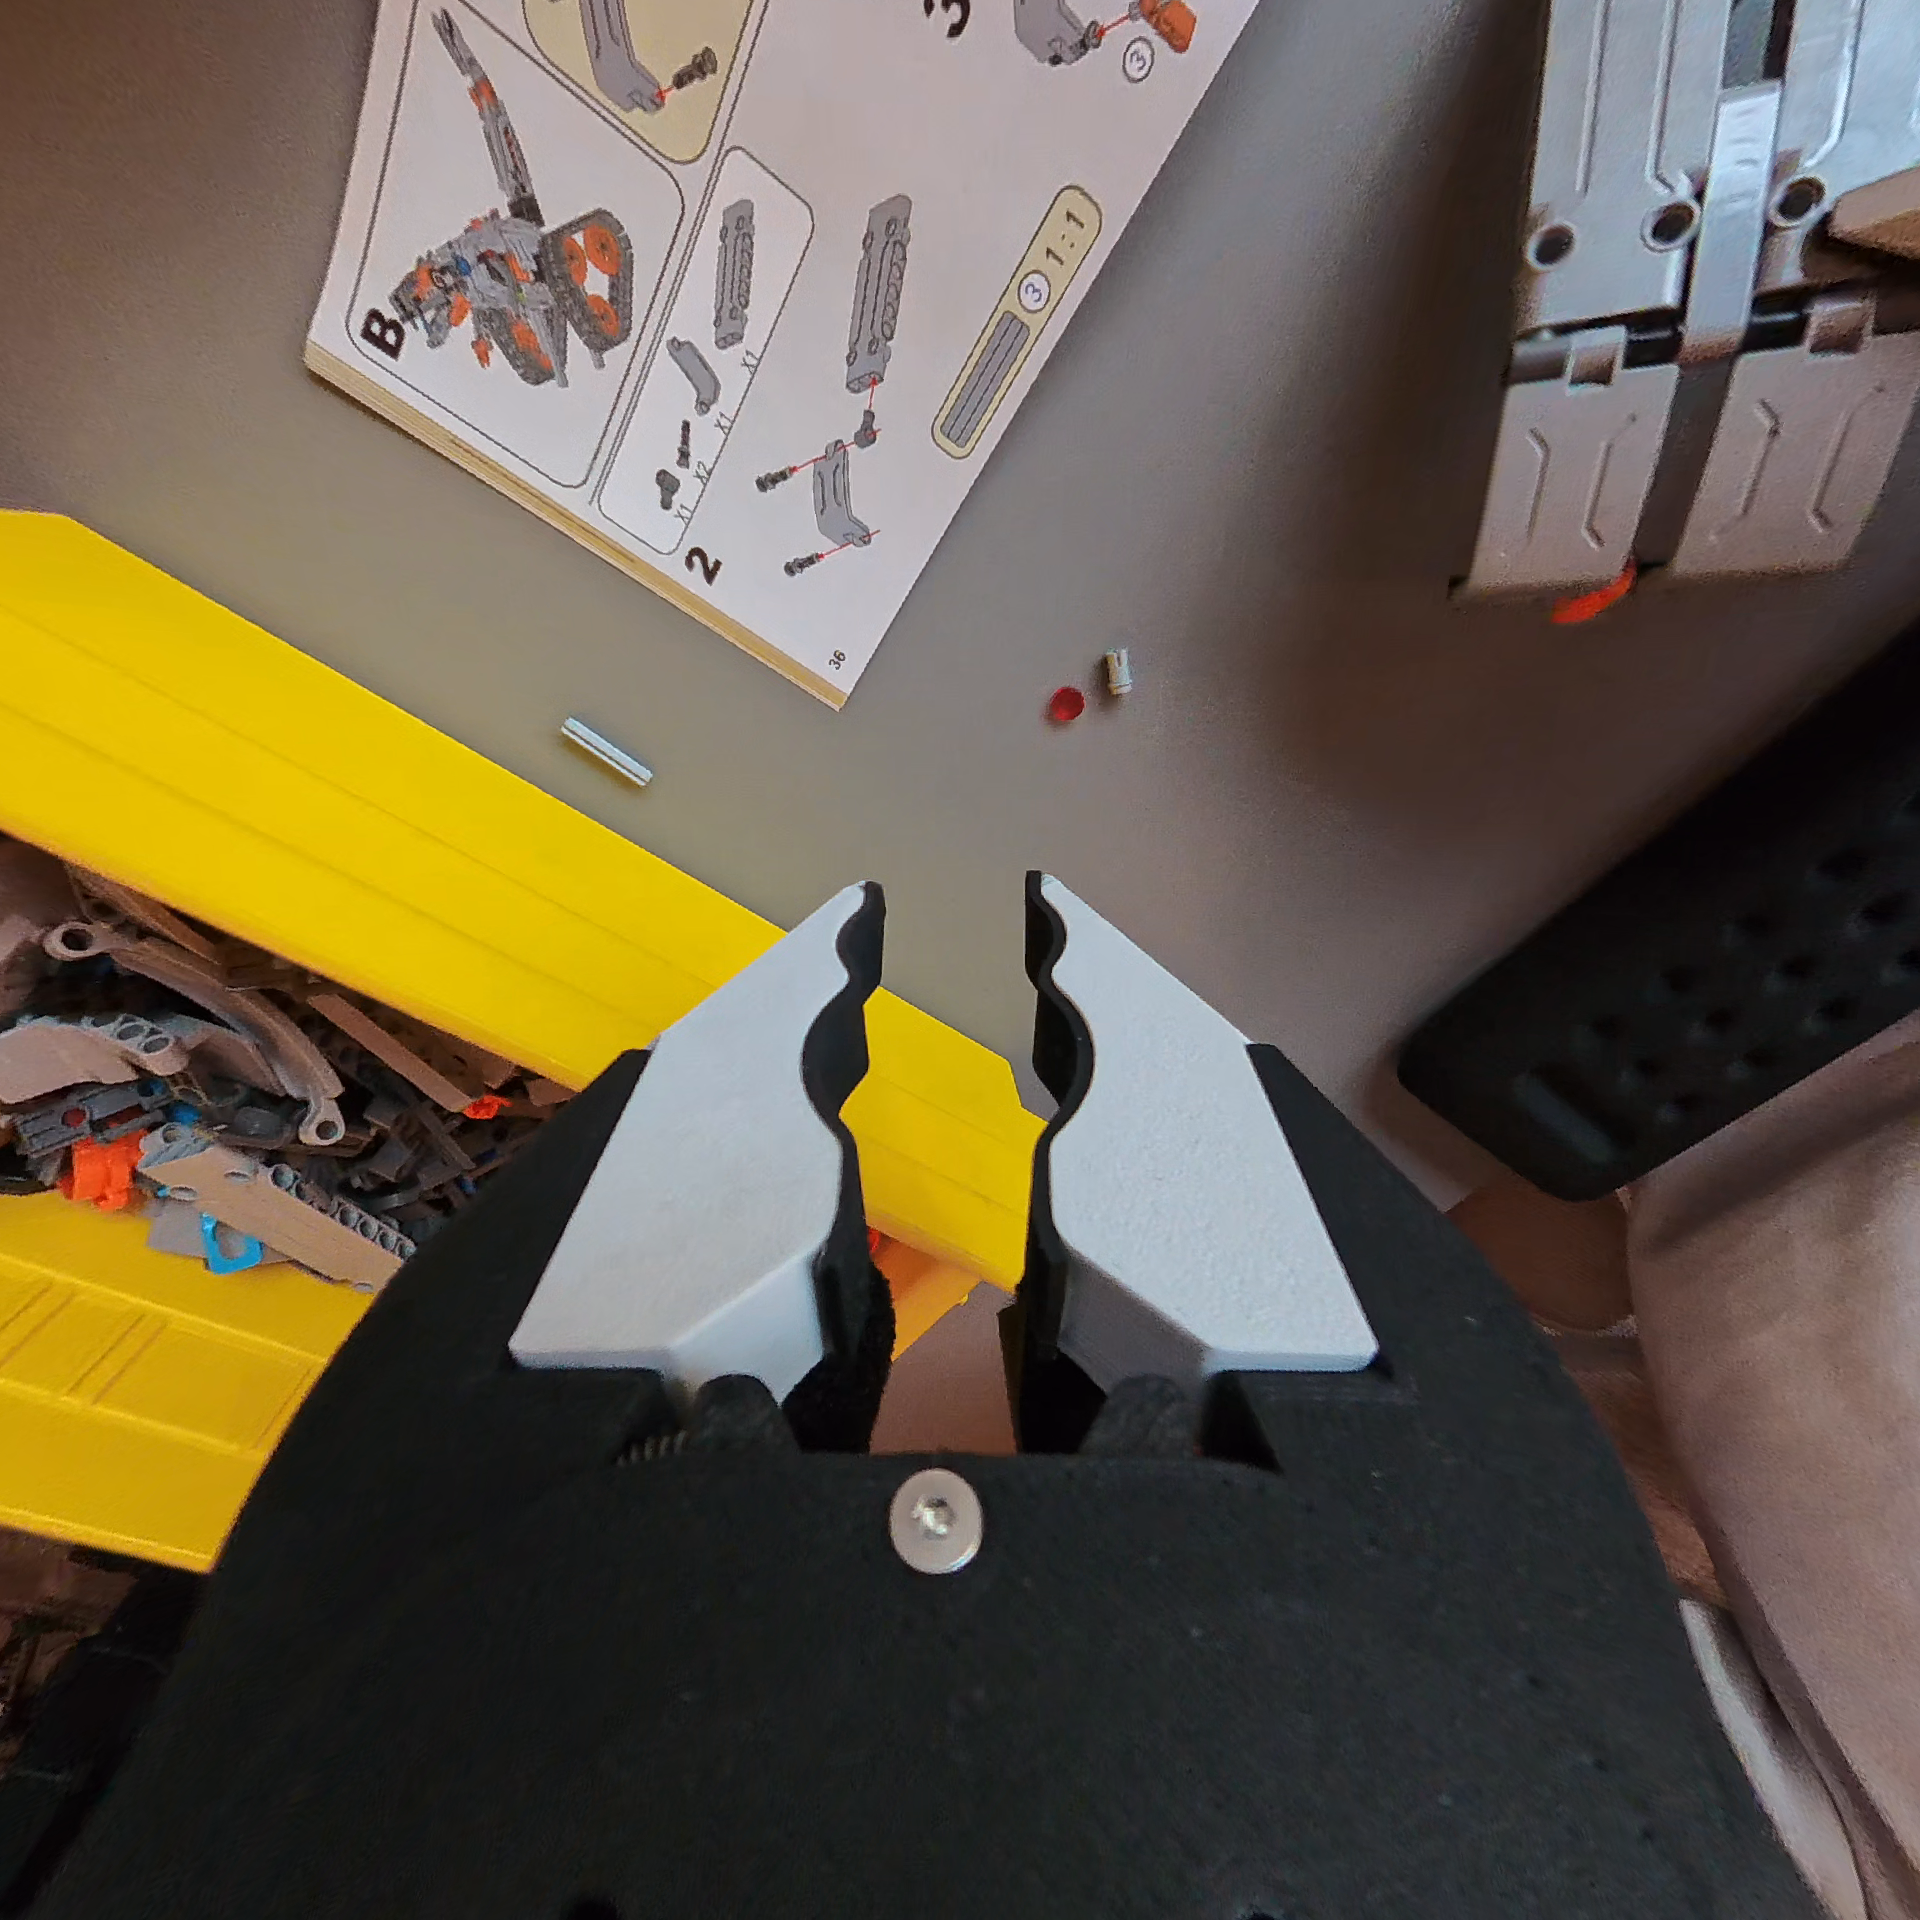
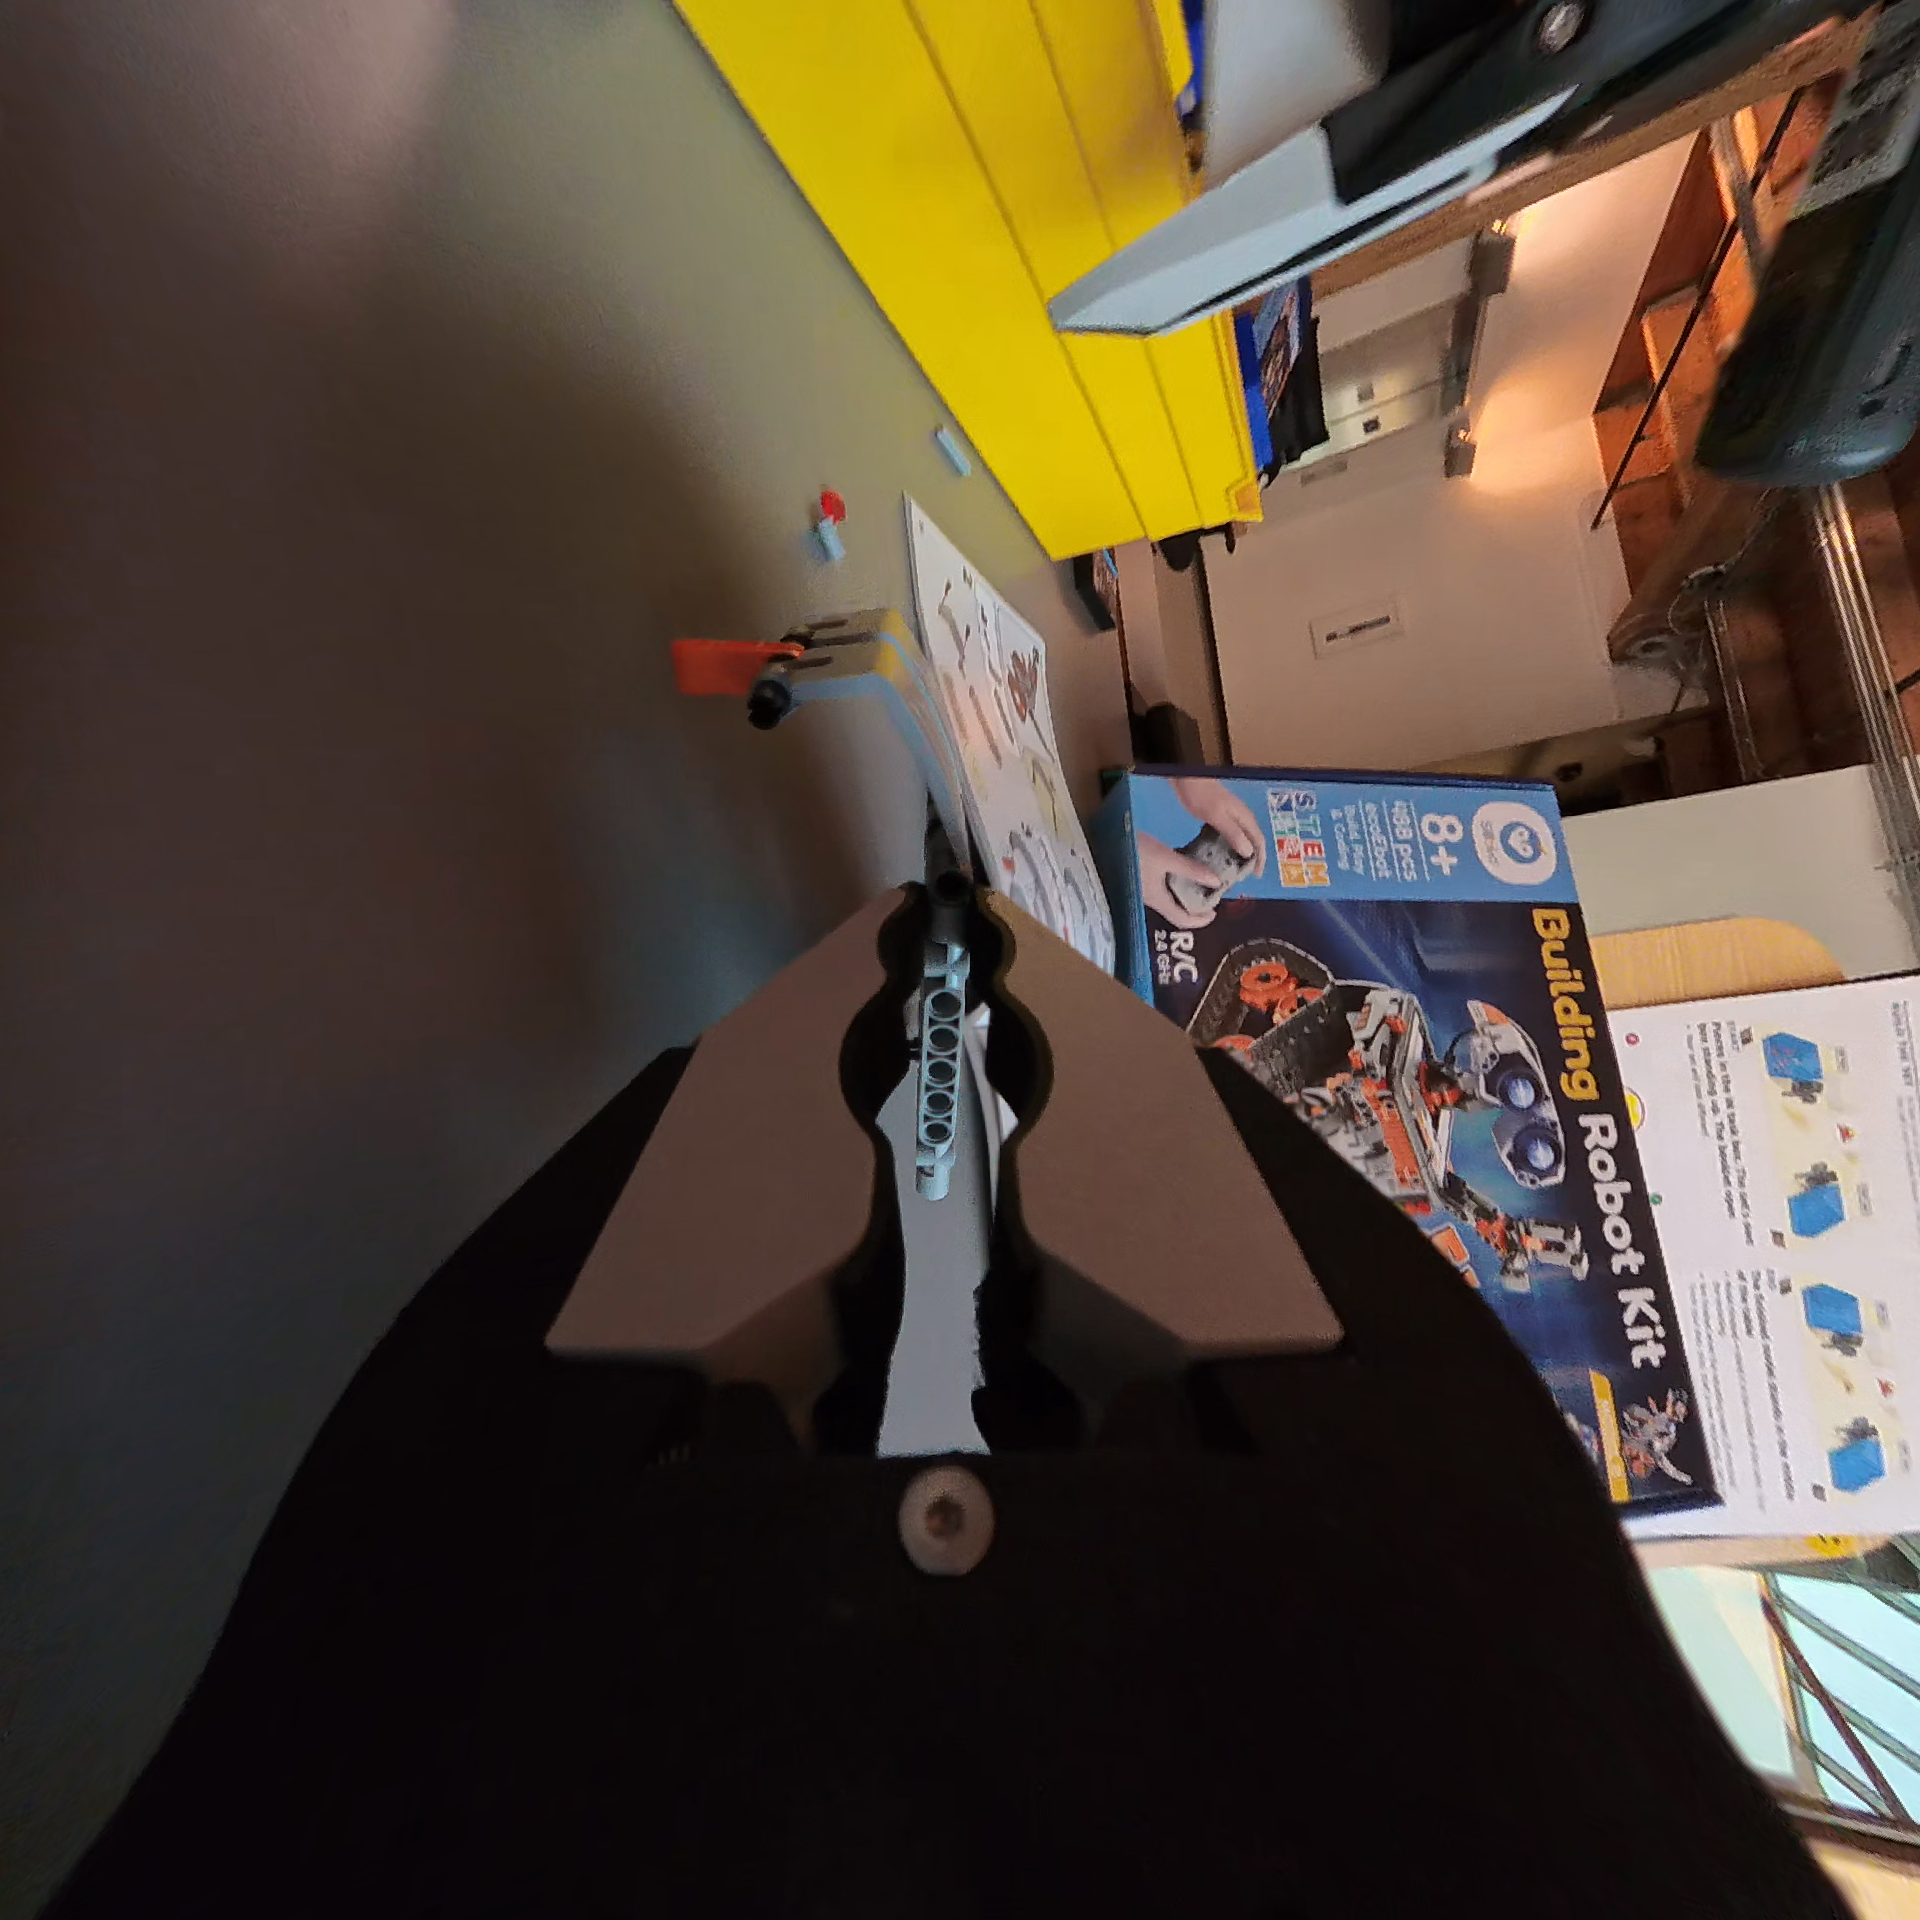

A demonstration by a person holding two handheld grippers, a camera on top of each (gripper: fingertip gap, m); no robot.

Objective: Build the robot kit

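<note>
My left gripper (image 1: 956, 899) is open and empty, hovering over the grey table beside a yellow bin (image 1: 343, 790) of loose building parts (image 1: 208, 1122). Ahead of it lie a small grey axle (image 1: 606, 750), a red round piece (image 1: 1065, 703) and a small grey connector (image 1: 1117, 670). My right gripper (image 2: 948, 906) is shut on a grey beam with holes (image 2: 940, 1070) that has a black pin (image 2: 948, 886) at its tip. Beyond it sits a grey panel assembly (image 2: 831, 665) with an orange part (image 2: 717, 665); it also shows in the left wrist view (image 1: 1683, 416).
An open instruction booklet (image 1: 790, 312) lies on the table, also seen edge-on in the right wrist view (image 2: 997, 727). A black perforated plate (image 1: 1683, 1018) is at the right. A blue kit box (image 2: 1403, 1091) stands behind the booklet. The left gripper (image 2: 1299, 208) shows over the yellow bin (image 2: 1018, 260). The right gripper is farther from the red round piece (image 1: 1065, 703), some 12 cm, than the left, some 7 cm. The right camera catches it too, in the right wrist view (image 2: 833, 517).
</note>
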